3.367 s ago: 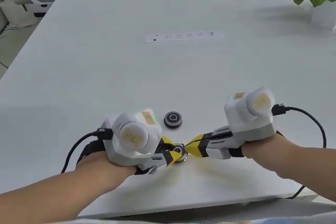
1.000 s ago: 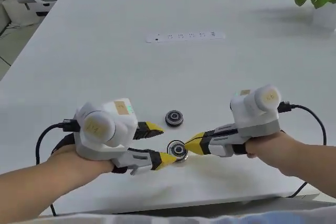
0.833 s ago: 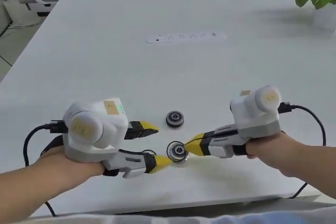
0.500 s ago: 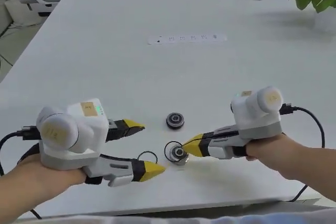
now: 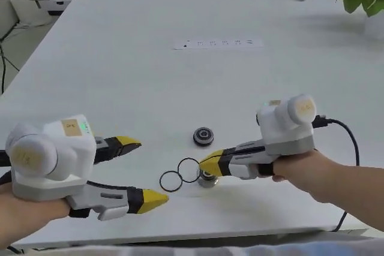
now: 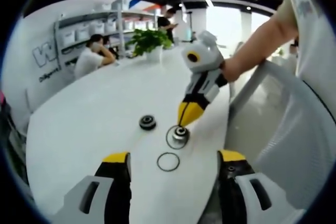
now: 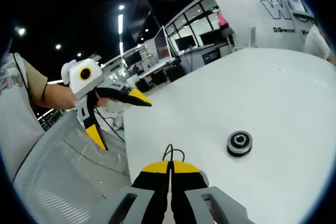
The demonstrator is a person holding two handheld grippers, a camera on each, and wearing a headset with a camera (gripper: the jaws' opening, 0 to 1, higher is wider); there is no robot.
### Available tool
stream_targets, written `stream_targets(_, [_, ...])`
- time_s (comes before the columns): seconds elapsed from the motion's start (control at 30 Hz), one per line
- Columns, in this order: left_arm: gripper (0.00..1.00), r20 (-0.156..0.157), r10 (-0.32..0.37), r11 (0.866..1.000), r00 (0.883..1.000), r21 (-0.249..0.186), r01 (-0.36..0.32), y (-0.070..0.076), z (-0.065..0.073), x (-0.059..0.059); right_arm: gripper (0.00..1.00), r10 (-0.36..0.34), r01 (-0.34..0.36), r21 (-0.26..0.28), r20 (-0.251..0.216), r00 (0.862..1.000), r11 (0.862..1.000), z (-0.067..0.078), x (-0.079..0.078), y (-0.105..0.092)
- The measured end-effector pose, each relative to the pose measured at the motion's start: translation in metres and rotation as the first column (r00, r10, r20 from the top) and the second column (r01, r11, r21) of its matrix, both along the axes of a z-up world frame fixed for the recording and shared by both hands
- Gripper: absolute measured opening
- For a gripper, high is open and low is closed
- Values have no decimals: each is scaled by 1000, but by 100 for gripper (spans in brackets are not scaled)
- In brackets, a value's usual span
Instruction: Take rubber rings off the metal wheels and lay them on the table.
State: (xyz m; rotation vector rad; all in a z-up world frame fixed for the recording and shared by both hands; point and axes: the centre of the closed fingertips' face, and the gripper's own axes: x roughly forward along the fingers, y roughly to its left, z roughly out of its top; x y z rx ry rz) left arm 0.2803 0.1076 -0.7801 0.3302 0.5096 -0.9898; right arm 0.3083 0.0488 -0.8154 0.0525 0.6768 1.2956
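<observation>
Progress: abt halfway, by the look of it. Two rings are off & flat on the counter [image 5: 120, 76]. The 1st ring [image 5: 171, 180] lies free, just L of the 2nd ring [image 5: 188, 170]. That one sits vs the near wheel [image 5: 208, 179]; can't tell if it touches or partly loops it. The far wheel [image 5: 203, 136], further up the counter, looks dark round the rim. I'd judge its rubber is on, so that's what's left.

Your L tongs [image 5: 141, 171] are wide, holding nothing, low by the counter's near edge. They point R toward the rings, apart from them. Your R tongs [image 5: 205, 162] are pinched narrow & reach in from the R, tips down on the near wheel. Can't tell whether they nip it or just press on it.
</observation>
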Motion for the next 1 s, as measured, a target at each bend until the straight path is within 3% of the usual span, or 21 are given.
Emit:
stream_targets(0.17, [71, 19, 27, 1000, 999, -2, -27, 6, 3, 1, 0, 12, -12, -5, -6, 1000, 1000, -2, -2, 11])
stream_targets(0.77, [69, 0, 46, 999, 999, -1, -46, 12, 1, -3, 0, 1, -4, -54, -53, 999, 999, -22, -1, 35])
stream_targets(1.0, [69, -4, 54, 999, 999, 0, -54, 16, 1, -3, 0, -1, -2, -100, -29, 1000, 995, -30, 1, 36])
